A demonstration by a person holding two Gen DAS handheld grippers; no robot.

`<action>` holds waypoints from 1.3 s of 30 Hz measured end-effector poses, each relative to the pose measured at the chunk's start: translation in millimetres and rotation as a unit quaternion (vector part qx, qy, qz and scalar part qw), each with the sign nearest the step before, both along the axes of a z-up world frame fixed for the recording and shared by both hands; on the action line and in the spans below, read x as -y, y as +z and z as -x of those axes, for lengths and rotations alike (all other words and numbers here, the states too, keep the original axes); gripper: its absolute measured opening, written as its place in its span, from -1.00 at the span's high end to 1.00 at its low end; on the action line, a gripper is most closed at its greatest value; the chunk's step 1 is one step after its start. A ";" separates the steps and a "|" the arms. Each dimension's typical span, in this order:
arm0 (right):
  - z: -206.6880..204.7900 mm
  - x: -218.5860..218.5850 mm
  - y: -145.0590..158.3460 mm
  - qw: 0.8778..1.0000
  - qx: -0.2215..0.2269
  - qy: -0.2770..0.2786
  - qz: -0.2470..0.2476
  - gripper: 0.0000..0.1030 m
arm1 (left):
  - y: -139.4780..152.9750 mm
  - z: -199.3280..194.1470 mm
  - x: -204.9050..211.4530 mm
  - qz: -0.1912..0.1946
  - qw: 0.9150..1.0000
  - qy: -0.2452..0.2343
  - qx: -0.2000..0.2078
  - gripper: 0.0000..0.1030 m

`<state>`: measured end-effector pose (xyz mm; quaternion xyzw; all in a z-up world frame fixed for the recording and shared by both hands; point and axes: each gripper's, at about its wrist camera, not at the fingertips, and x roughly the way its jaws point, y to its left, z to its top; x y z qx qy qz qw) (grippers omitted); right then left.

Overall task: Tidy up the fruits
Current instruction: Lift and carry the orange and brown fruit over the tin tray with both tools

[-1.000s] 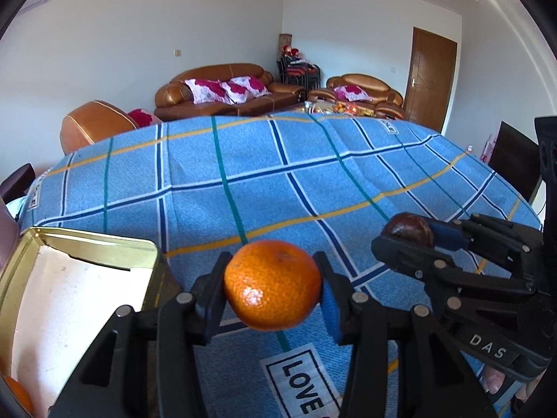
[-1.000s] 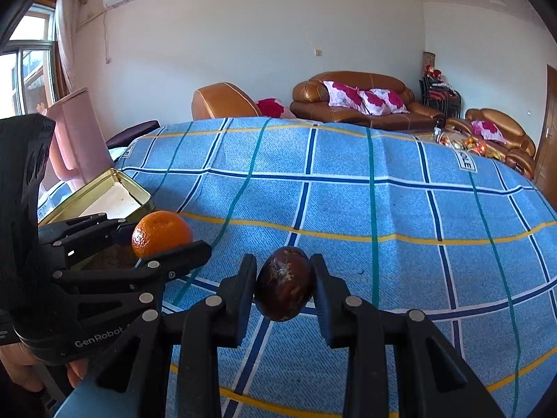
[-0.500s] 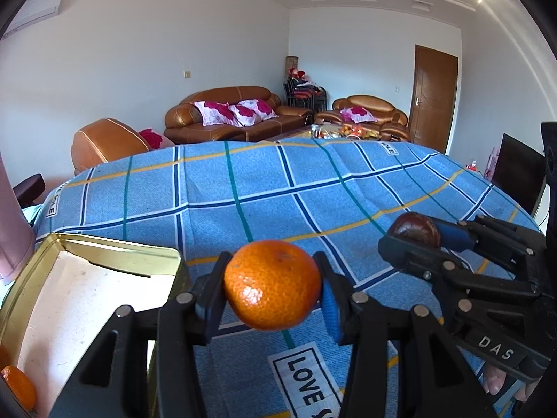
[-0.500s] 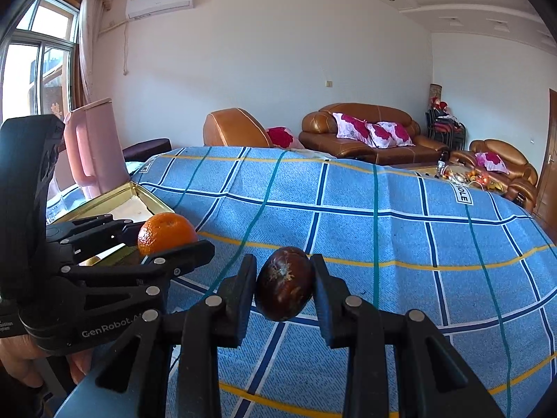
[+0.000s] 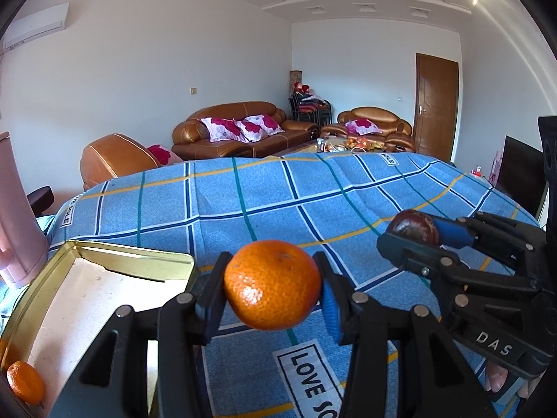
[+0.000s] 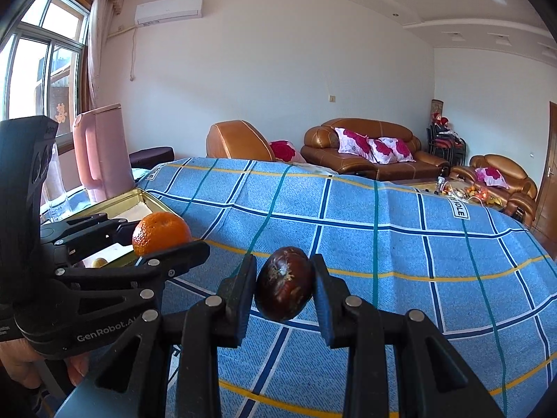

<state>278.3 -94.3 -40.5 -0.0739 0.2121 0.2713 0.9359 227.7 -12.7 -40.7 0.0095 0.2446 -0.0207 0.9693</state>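
Observation:
My left gripper (image 5: pixel 273 287) is shut on an orange mandarin (image 5: pixel 271 284), held above the blue checked tablecloth (image 5: pixel 278 202) just right of a gold tin tray (image 5: pixel 132 261). The mandarin also shows in the right wrist view (image 6: pixel 161 232). My right gripper (image 6: pixel 283 287) is shut on a dark brown-purple fruit (image 6: pixel 284 287), held above the cloth to the right of the left gripper; this fruit also shows in the left wrist view (image 5: pixel 414 228). A small orange fruit (image 5: pixel 25 381) lies in the tray's near corner.
A pink jug (image 6: pixel 101 153) stands behind the tray at the table's left edge. Brown sofas (image 5: pixel 243 129) and an armchair (image 5: pixel 115 160) stand beyond the table. A wooden door (image 5: pixel 437 104) is at the back right.
Both grippers have lifted and tilted upward with their fruits held; more of the room and tray shows. The grips have not changed.

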 end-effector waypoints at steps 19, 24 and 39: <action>12.1 -1.5 3.4 1.000 0.026 0.012 -0.002 0.35 | 4.9 24.3 2.3 -0.012 0.999 0.011 0.038 0.06; 16.7 -1.4 4.1 0.999 0.034 0.015 -0.004 0.35 | 7.0 29.9 1.3 -0.013 0.999 0.015 0.049 0.06; 32.2 -3.4 5.1 0.998 0.064 0.023 -0.004 0.35 | 10.9 45.1 0.0 -0.014 0.997 0.019 0.074 0.06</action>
